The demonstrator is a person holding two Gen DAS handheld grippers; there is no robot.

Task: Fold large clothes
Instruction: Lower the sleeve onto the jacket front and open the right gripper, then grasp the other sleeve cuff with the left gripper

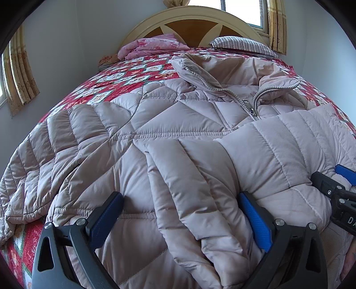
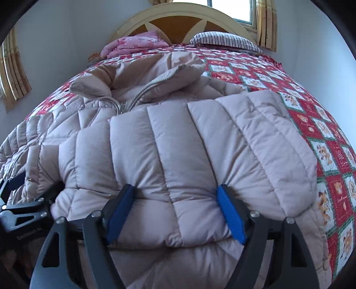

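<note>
A large pale mauve quilted puffer jacket (image 1: 169, 124) lies front up on the bed, zipped, collar toward the headboard. Its right sleeve (image 1: 273, 146) is folded across the chest; its left sleeve (image 1: 42, 160) lies spread out to the left. My left gripper (image 1: 180, 209) is open, its blue pads either side of a puffy fold near the hem. My right gripper (image 2: 175, 200) is open wide, its jaws pressing into the folded sleeve (image 2: 178, 151) near the cuff. The right gripper also shows at the left wrist view's right edge (image 1: 340, 189).
A red patchwork quilt (image 2: 316, 124) covers the bed. A pink folded blanket (image 1: 151, 45) and a striped pillow (image 1: 242, 44) lie by the arched wooden headboard (image 1: 191, 20). Walls flank both sides; a curtained window (image 1: 244, 11) is behind.
</note>
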